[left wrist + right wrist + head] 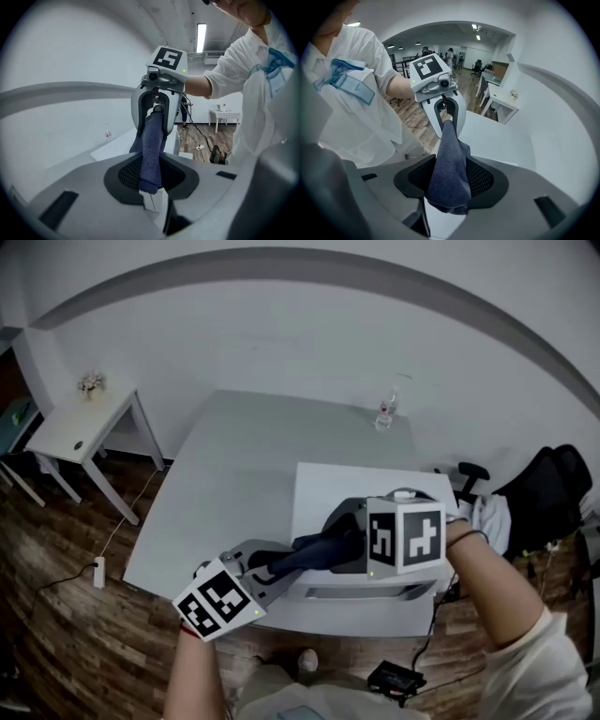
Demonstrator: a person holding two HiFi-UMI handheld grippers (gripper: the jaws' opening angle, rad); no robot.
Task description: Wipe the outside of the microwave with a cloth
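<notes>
Standing well off to the left of my left gripper (447, 115): a small white side table (80, 432) on the wood floor, with a small object on its top that I cannot identify.

Left gripper: angled a little downward and pointing toward the right gripper (157, 108). Its jaws are pinched on one end of the cloth (309, 554), which I read in its own view as a narrow dark blue strip caught between them.

Cloth: dark blue towelling, stretched in the air from the left gripper across to the right gripper, above the front edge of the microwave (356, 486).

Right gripper: tipped steeply downward and facing the left one. Its jaws are spread. The other end of the cloth lies bunched between them, and I see no pad pressing on it.

Microwave: a white box directly below both grippers, resting on the grey surface (234, 484).

Beyond the right gripper, near the far edge of the surface: a clear bottle (384, 414), upright.

Well to the right of the right gripper, off the surface: a black chair (553, 484).
</notes>
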